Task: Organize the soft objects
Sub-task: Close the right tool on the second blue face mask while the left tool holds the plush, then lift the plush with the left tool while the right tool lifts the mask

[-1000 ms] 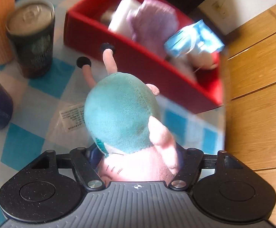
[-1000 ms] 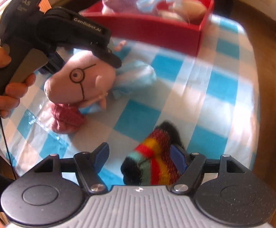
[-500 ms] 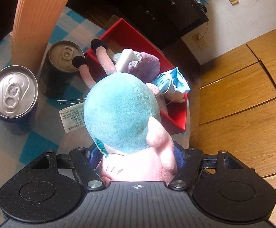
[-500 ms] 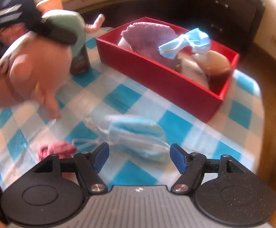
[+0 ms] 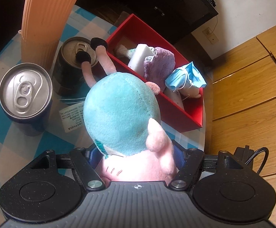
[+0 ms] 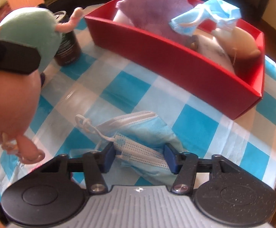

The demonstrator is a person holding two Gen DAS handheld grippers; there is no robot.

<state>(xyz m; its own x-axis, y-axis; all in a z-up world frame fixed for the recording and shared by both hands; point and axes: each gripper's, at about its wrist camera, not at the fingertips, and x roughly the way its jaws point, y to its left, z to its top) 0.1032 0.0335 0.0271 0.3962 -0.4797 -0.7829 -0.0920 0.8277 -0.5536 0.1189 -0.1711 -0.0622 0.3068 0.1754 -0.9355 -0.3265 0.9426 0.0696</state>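
Now we see our left hand-held gripper (image 5: pixel 136 159) clenched on the pink plush pig in a teal dress (image 5: pixel 122 112), held above the checked counter (image 5: pixel 3 133) just beside the long red cardboard box (image 5: pixel 179 110) of soft things. Our right hand-held gripper (image 6: pixel 139 156) is spread wide around a crumpled light-blue face mask (image 6: pixel 143 133) lying on the counter near that box, not pinching it.

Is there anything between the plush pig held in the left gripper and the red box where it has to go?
Nothing visible blocks it. The left gripper holds the plush pig in the air, above the table and short of the red box. The box already holds a purple cloth and a face mask, leaving little room.
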